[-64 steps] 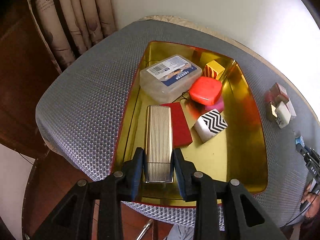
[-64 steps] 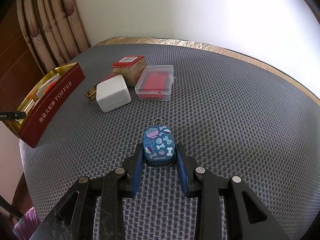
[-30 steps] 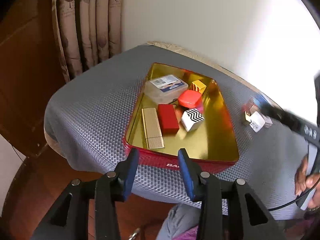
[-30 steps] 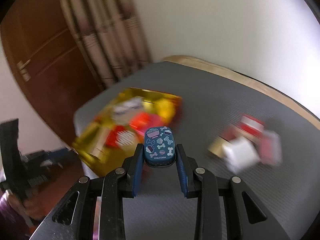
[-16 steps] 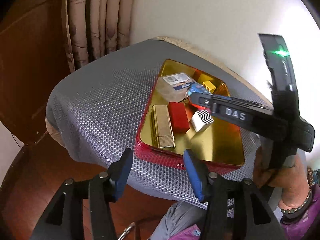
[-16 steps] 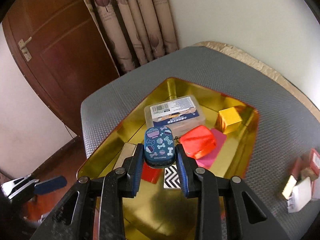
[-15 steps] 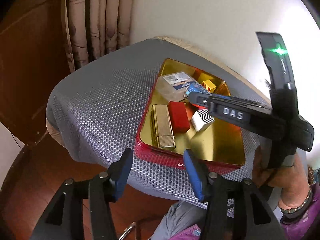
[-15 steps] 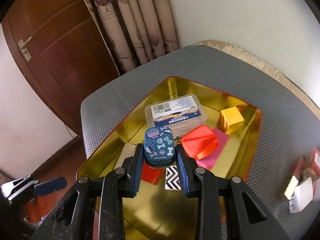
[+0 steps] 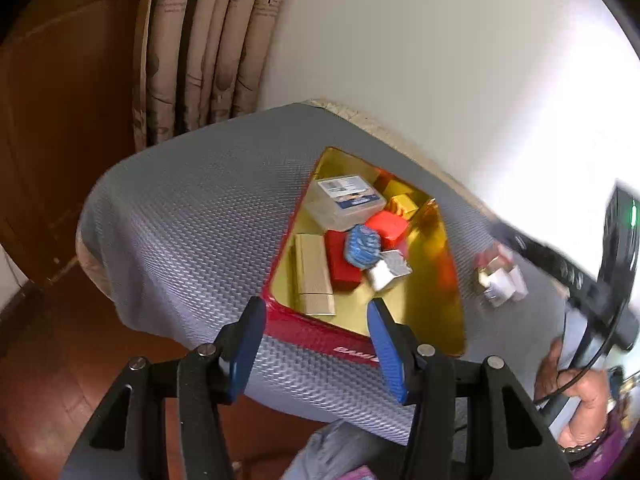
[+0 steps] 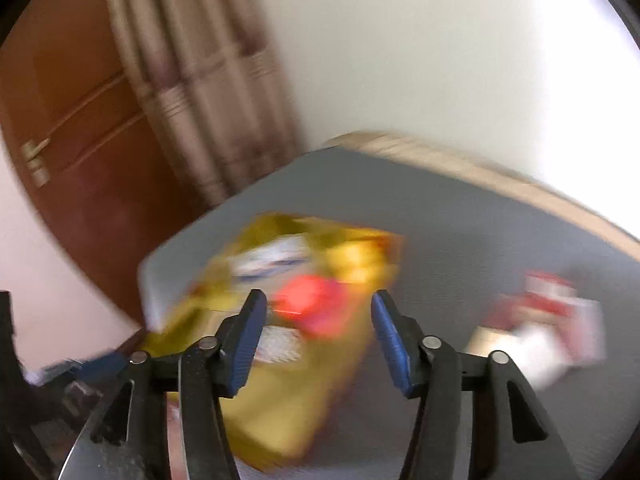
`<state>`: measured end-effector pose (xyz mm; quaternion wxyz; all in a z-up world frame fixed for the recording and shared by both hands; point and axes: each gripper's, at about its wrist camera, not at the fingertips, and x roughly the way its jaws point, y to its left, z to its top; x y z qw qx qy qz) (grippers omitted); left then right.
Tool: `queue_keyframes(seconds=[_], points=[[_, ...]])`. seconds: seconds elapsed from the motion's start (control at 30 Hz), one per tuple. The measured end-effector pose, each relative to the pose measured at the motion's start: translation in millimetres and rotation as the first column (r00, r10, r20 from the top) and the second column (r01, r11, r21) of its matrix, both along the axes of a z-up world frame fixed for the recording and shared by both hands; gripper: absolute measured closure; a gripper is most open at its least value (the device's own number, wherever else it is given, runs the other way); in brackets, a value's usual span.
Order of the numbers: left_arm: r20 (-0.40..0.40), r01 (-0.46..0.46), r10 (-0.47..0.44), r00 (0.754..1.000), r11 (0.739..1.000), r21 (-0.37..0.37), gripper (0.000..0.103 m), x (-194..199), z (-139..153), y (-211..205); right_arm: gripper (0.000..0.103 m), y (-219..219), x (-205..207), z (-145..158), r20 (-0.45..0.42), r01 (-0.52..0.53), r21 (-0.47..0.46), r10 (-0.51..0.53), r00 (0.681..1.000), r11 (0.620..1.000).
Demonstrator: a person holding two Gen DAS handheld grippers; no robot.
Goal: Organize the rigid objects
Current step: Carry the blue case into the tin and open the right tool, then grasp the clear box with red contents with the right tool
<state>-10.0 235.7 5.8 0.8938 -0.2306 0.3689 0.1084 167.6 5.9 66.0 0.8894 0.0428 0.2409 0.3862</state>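
A gold tin tray with a red rim (image 9: pixel 316 330) sits on the grey mat. In it lie a gold case (image 9: pixel 312 274), a red box (image 9: pixel 342 260), a clear plastic box (image 9: pixel 346 200), an orange-red box (image 9: pixel 388 226), a yellow cube (image 9: pixel 406 204), a zigzag cube (image 9: pixel 390 274) and the blue patterned tin (image 9: pixel 362 246) on top of the pile. My left gripper (image 9: pixel 316 340) is open and empty, held before the tray's near rim. My right gripper (image 10: pixel 316 332) is open and empty above the blurred tray (image 10: pixel 280 420); its body shows at the right in the left wrist view (image 9: pixel 580 280).
A white charger and small red boxes (image 9: pixel 500 280) lie on the mat right of the tray, blurred in the right wrist view (image 10: pixel 540 332). Curtains (image 9: pixel 208 40) and a wooden door (image 10: pixel 80 140) stand behind. The table edge drops off near the left gripper.
My right gripper opened and let go of the blue tin, which now lies in the tray. The right gripper has pulled away to the right, moving fast. The left gripper barely moved.
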Motion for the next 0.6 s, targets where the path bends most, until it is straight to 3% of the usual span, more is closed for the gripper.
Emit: queue_keyframes(seconds=[0.07,0.2,0.3,0.4,0.6], points=[[-0.014,0.034,-0.034,0.999,0.999,-0.028,0.049,2.6,-2.4,-3.4,0.048,-40.0,17.8,-13.8,-0.019,0.094,-0.046,-0.095,0.995,0.995],[-0.075,0.098,-0.099,0.992,0.995,-0.01,0.049,11.2,-9.6,-18.7,0.048,-110.6,79.9,-49.9,-0.168,0.235,-0.188,-0.267,0.949,0.954],[-0.086,0.123,-0.121,0.989,0.992,0.03,0.049,12.8,-10.2,-28.8,0.048,-139.8,108.6,-62.2,-0.25,0.271,-0.18,-0.31,0.917,0.946],[-0.097,0.129,-0.121,0.988,0.989,0.073,0.049,14.7,-11.7,-33.6,0.048,-145.3,123.0,-65.2,-0.296,0.27,-0.154,-0.306,0.905,0.95],[-0.139,0.145,-0.135,0.981,0.987,0.063,0.049,19.7,-19.3,-33.7,0.049,-118.2,138.9,-68.8,-0.295,0.218,-0.222,-0.279,0.914,0.95]])
